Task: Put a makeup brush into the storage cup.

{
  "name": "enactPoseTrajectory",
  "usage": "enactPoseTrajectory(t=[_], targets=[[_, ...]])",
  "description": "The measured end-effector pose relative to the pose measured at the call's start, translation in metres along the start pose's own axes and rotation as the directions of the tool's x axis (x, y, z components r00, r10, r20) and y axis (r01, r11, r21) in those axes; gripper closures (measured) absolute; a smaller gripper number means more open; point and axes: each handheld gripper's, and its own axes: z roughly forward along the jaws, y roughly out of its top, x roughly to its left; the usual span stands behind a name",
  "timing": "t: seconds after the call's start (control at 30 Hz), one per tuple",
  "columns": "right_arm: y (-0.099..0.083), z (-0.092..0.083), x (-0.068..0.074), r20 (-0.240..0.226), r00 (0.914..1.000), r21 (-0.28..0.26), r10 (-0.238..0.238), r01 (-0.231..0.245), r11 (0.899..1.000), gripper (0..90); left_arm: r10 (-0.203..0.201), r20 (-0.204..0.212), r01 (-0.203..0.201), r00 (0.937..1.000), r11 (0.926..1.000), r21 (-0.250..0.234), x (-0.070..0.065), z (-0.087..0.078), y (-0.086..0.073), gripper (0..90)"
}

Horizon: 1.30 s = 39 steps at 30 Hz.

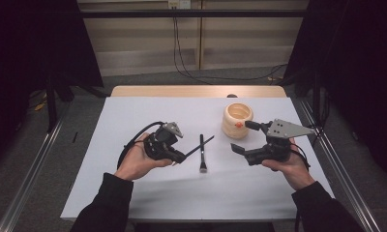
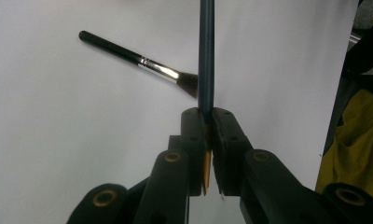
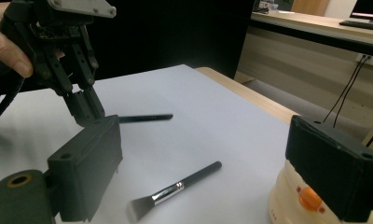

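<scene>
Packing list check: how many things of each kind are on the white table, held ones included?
Flat brush lying on the table: 1
Dark pencil-like stick clamped in the left tool: 1
Cream ribbed holder with orange dot: 1
Total: 3

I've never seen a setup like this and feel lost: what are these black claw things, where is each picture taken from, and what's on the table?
A person holds a hand-operated clamp in each hand. The high view looks down on the white table. The other two come from cameras on each clamp, looking along its jaws. The left gripper is shut on a thin dark pencil. The right gripper is open and holds nothing. A flat makeup brush lies on the table between the grippers, and a cream ribbed holder stands near the right gripper.
</scene>
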Motion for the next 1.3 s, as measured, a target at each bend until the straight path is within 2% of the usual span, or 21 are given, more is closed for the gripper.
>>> enactPoseTrajectory(t=[0.1, 0.23, 0.3, 0.33, 0.43, 0.5, 0.53, 0.57, 0.6, 0.63, 0.67, 0.7, 0.73, 0.8, 0.83, 0.97, 1.03, 1.07, 1.1, 1.17, 1.3], targets=[[0.004, 0.005, -0.001, 0.001, 1.0000, -0.018, -0.005, 0.005, 1.000, 17.6, 0.013, 0.002, -0.013, 0.9999, 0.9999, 0.006, -0.001, 0.003, 0.000, 84.0], [0.011, 0.010, -0.005, -0.043, 0.9986, -0.030, -0.031, 0.030, 0.999, 26.6, 0.006, 0.008, -0.006, 1.0000, 1.0000, 0.007, -0.002, 0.005, -0.001, 83.9], [0.013, 0.011, -0.007, -0.064, 0.9972, -0.028, -0.039, 0.038, 0.999, 35.7, 0.001, 0.009, -0.001, 1.0000, 1.0000, 0.001, -0.003, 0.006, -0.001, 83.9], [0.014, 0.011, -0.007, -0.095, 0.9938, -0.028, -0.057, 0.054, 0.998, 38.0, 0.005, 0.011, -0.005, 0.9999, 1.0000, 0.004, -0.002, 0.006, -0.001, 83.9], [0.017, 0.014, -0.006, -0.093, 0.9937, 0.007, -0.062, 0.063, 0.998, 35.9, 0.000, 0.006, 0.000, 1.0000, 1.0000, 0.007, -0.004, 0.006, 0.000, 83.9], [0.019, 0.016, -0.008, -0.113, 0.9926, 0.053, -0.045, 0.051, 0.997, 34.0, 0.006, 0.012, -0.007, 0.9999, 0.9999, 0.012, -0.004, 0.007, 0.000, 83.9], [0.020, 0.017, -0.010, -0.128, 0.9912, 0.070, -0.034, 0.043, 0.997, 33.6, -0.006, 0.011, 0.006, 0.9999, 1.0000, 0.001, -0.005, 0.008, 0.000, 83.9], [0.021, 0.019, -0.011, -0.135, 0.9902, 0.084, -0.034, 0.046, 0.995, 33.3, 0.017, 0.013, -0.018, 0.9998, 0.9995, 0.025, -0.005, 0.008, 0.000, 83.9], [0.022, 0.020, -0.012, -0.154, 0.9878, 0.102, -0.025, 0.041, 0.994, 32.5, 0.005, 0.016, -0.005, 0.9999, 0.9998, 0.018, -0.006, 0.010, 0.000, 83.9], [0.024, 0.023, -0.014, -0.180, 0.9837, 0.129, -0.011, 0.035, 0.991, 31.7, 0.025, 0.016, -0.025, 0.9996, 0.9992, 0.032, -0.005, 0.009, 0.001, 83.9], [0.026, 0.024, -0.015, -0.186, 0.9825, 0.145, -0.014, 0.041, 0.989, 30.5, 0.004, 0.021, -0.004, 0.9998, 0.9999, 0.014, -0.007, 0.012, 0.001, 83.9], [0.027, 0.026, -0.015, -0.188, 0.9819, 0.163, -0.018, 0.049, 0.985, 30.1, 0.024, 0.021, -0.025, 0.9995, 0.9990, 0.038, -0.006, 0.011, 0.001, 83.9], [0.029, 0.028, -0.016, -0.207, 0.9783, 0.189, -0.012, 0.052, 0.981, 29.1, -0.005, 0.021, 0.005, 0.9998, 0.9999, 0.013, -0.007, 0.013, 0.001, 83.9], [0.031, 0.031, -0.016, -0.215, 0.9764, 0.208, -0.020, 0.066, 0.976, 29.0, 0.018, 0.031, -0.019, 0.9993, 0.9991, 0.037, -0.007, 0.014, 0.001, 83.9], [0.032, 0.033, -0.017, -0.231, 0.9728, 0.229, -0.018, 0.073, 0.971, 27.8, 0.001, 0.027, -0.002, 0.9996, 0.9996, 0.029, -0.009, 0.016, 0.001, 83.9], [0.033, 0.040, -0.018, -0.282, 0.9590, 0.292, -0.024, 0.110, 0.950, 27.2, 0.023, 0.042, -0.025, 0.9988, 0.9981, 0.055, -0.011, 0.020, 0.002, 83.9], [0.032, 0.043, -0.017, -0.285, 0.9578, 0.317, -0.034, 0.128, 0.940, 27.3, 0.024, 0.041, -0.027, 0.9989, 0.9975, 0.065, -0.012, 0.022, 0.003, 83.9], [0.032, 0.044, -0.017, -0.280, 0.9592, 0.325, -0.043, 0.137, 0.936, 27.4, 0.044, 0.045, -0.048, 0.9980, 0.9956, 0.080, -0.012, 0.023, 0.003, 83.9], [0.032, 0.044, -0.017, -0.273, 0.9606, 0.334, -0.051, 0.144, 0.931, 27.4, 0.029, 0.042, -0.032, 0.9987, 0.9965, 0.078, -0.013, 0.025, 0.003, 83.9], [0.030, 0.045, -0.016, -0.315, 0.9473, 0.346, -0.057, 0.171, 0.923, 26.2, 0.048, 0.048, -0.052, 0.9977, 0.9947, 0.089, -0.014, 0.027, 0.003, 83.9], [0.028, 0.048, -0.011, -0.346, 0.9359, 0.382, -0.069, 0.207, 0.901, 28.4, 0.057, 0.065, -0.064, 0.9963, 0.9916, 0.112, -0.016, 0.032, 0.004, 83.9]])
